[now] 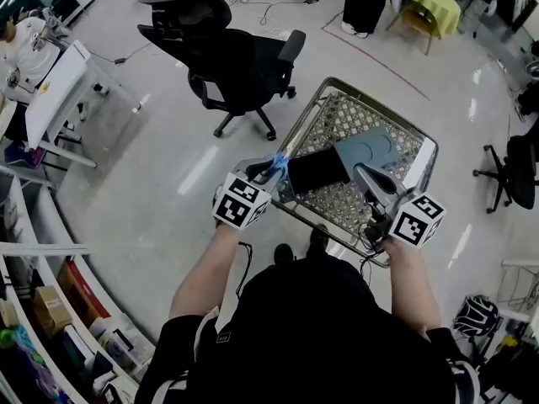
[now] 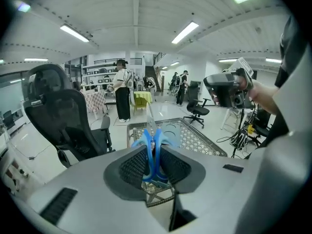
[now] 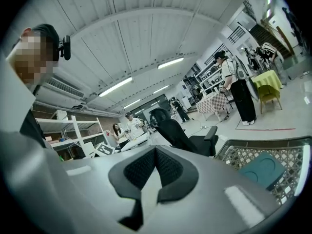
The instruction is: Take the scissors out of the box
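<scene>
The left gripper [image 2: 154, 152] is clamped on the blue handles of the scissors [image 2: 147, 139], with the blade sticking out past the pads. In the head view the pair [image 1: 279, 165] hangs in that gripper [image 1: 271, 172] right over the near left rim of the wire basket [image 1: 324, 91], up off its mesh floor. The right gripper [image 3: 155, 152] has its jaws pressed together with nothing between them; it [image 1: 364, 175] is over the basket's near right side.

The basket holds one teal tray [image 1: 370, 148] with round recesses and one black flat thing [image 1: 316, 171], which lie side by side and touch.

Bare floor lies open to the basket's left. One black office chair [image 1: 227, 53] stands beyond the far left corner, apart from the rim. A second chair [image 1: 514, 171] stands at the right edge. Shelves [image 1: 50, 310] line the lower left.

Counted: two grippers, one pair of scissors, one basket, one tray, two chairs.
</scene>
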The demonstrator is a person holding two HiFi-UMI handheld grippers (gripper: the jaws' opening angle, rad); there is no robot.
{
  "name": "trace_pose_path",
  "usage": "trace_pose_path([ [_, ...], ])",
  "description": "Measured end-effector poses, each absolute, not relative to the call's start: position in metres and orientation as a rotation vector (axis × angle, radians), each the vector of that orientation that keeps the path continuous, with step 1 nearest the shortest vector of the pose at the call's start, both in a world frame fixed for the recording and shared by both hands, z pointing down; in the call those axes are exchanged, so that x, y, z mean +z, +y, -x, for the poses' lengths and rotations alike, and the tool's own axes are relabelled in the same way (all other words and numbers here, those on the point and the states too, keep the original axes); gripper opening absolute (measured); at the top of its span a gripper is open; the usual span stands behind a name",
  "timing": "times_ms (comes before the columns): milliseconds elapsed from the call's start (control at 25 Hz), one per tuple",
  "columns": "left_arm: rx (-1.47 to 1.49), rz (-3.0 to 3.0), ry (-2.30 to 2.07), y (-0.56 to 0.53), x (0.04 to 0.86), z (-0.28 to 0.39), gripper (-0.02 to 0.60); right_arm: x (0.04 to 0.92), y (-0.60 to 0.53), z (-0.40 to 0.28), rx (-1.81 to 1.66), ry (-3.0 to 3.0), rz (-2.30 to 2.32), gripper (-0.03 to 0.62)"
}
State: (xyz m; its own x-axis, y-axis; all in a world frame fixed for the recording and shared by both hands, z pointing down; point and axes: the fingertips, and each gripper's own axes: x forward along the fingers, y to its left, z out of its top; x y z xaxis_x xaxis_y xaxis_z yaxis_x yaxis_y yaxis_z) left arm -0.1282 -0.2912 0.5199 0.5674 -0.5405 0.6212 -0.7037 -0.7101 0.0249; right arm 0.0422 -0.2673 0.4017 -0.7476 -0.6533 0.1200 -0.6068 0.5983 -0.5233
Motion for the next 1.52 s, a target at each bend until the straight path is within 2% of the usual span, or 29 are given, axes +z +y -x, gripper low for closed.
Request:
trace_pose_path([
  [440,0.695,-2.604,-1.097,-0.261,0.473,0.153,0.094,0.384,-0.233,-0.043,-0.761,2.666,1.188,0.011],
  [800,0.611,-2.599,-1.156,-0.259,0.451,0.153,0.094,0.364,-0.237,-0.07,-0.674,2.627,1.202,0.011],
  [1520,0.49,-2.571,-1.285,-0.263,0.414,0.09,0.094,0.35,-0.243,-0.137,-0.502,2.697,1.076,0.009],
])
